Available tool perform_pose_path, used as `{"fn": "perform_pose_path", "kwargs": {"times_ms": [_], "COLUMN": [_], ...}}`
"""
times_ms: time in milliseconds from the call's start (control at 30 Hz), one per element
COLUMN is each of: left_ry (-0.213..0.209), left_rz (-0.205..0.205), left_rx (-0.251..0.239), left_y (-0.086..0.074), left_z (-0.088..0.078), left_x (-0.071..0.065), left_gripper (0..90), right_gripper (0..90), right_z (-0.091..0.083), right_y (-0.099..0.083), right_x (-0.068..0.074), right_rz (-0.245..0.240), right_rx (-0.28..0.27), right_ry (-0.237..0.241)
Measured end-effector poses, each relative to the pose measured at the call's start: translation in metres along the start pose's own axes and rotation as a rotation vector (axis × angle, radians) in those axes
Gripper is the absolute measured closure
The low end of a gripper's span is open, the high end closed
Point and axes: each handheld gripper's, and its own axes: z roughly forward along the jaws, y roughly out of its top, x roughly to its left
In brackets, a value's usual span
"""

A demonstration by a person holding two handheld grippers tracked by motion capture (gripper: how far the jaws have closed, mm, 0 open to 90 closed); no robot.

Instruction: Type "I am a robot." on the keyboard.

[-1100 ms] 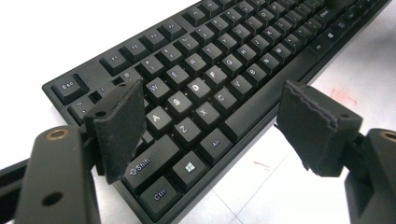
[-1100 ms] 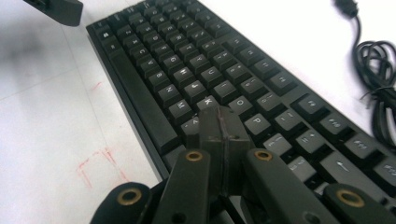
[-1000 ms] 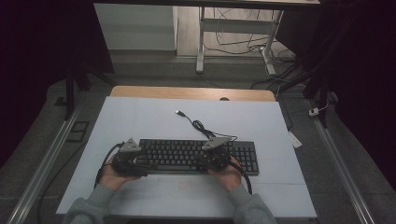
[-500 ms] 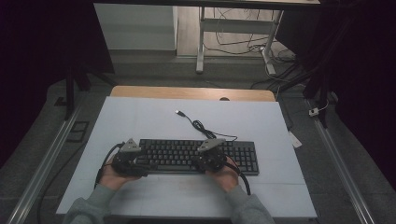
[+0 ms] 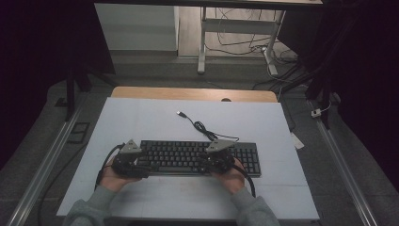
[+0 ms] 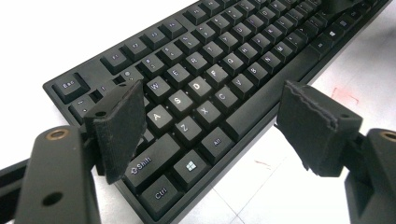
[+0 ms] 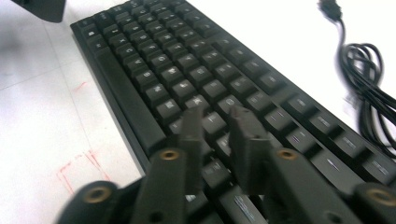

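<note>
A black keyboard (image 5: 197,157) lies on the white table top (image 5: 141,117), and its keys show close up (image 6: 210,79) (image 7: 187,70). My left gripper (image 5: 137,164) (image 6: 219,126) is open wide at the keyboard's left end. One pad (image 6: 119,123) hangs over the leftmost keys and the other (image 6: 317,128) stands in front of the keyboard's front edge. My right gripper (image 5: 209,162) (image 7: 219,135) hovers over the keys right of centre. Its jaws have just been opening, the gap is narrow and nothing is between them. Motion blurs it.
The keyboard's black cable (image 5: 200,126) (image 7: 369,88) coils behind it and ends in a USB plug (image 5: 180,113). Red marks (image 7: 79,168) are drawn on the table in front of the keyboard. A wooden strip (image 5: 193,93) edges the table at the back. Metal rails (image 5: 42,165) run along both sides.
The right gripper swung slightly left over the keys and came back. The left gripper and the keyboard have kept their places.
</note>
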Motion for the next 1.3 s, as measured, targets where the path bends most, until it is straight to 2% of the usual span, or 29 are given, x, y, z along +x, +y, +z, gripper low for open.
{"fn": "perform_pose_path", "kwargs": {"times_ms": [133,300,667,800,1000,1300], "left_ry": [0.001,0.002,0.003,0.029,0.033,0.052], "left_rz": [0.0,-0.004,-0.007,-0.009,-0.006,-0.007], "left_rx": [-0.004,-0.005,-0.016,-0.033,-0.043,-0.063], "left_y": [0.0,0.0,0.0,-0.001,-0.006,-0.022], "left_z": [-0.001,-0.001,-0.002,-0.004,-0.01,-0.021], "left_x": [0.0,0.0,0.001,0.001,0.001,0.001], "left_gripper": [23.9,23.9,23.8,24.0,24.1,24.6], "right_gripper": [59.1,53.7,51.1,50.7,50.4,49.9], "right_z": [-0.012,-0.026,-0.031,-0.035,-0.051,-0.078], "right_y": [-0.007,-0.014,-0.021,-0.023,-0.034,-0.055], "right_x": [-0.007,-0.014,-0.016,-0.017,-0.022,-0.03], "right_rz": [0.02,0.041,0.03,0.03,0.05,0.073], "right_rx": [-0.023,-0.058,-0.062,-0.059,-0.074,-0.076], "right_ry": [-0.028,-0.043,-0.032,-0.04,-0.068,-0.115]}}
